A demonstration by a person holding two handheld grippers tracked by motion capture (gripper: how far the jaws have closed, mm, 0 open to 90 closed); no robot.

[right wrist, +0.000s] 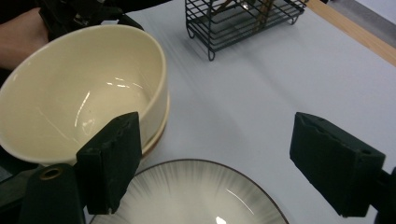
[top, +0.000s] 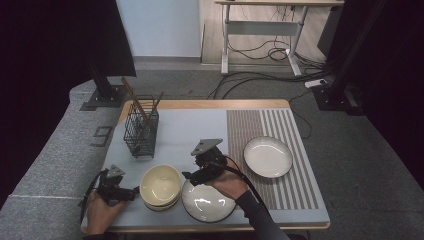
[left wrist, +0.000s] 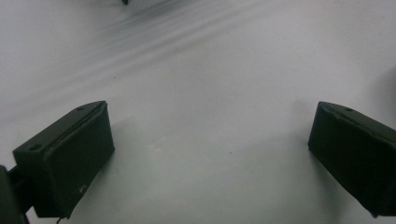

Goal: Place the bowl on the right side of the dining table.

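Note:
A cream bowl (top: 160,184) (right wrist: 79,93) stands stacked on another near the table's front edge. A grey plate (top: 207,201) (right wrist: 196,196) lies just right of it. A second pale plate (top: 268,156) rests on the striped mat (top: 295,165). My left gripper (top: 131,194) (left wrist: 210,154) hovers left of the bowls, open, over the bare grey surface. My right gripper (top: 189,177) (right wrist: 215,163) stands open above the near plate's far rim, beside the bowl, with nothing between its jaws.
A black wire basket (top: 140,131) (right wrist: 233,18) holding wooden chopsticks (top: 137,102) stands at the back left of the table (top: 210,104). Beyond the table are a stand base (top: 102,97), floor cables (top: 265,77) and a desk frame (top: 260,30).

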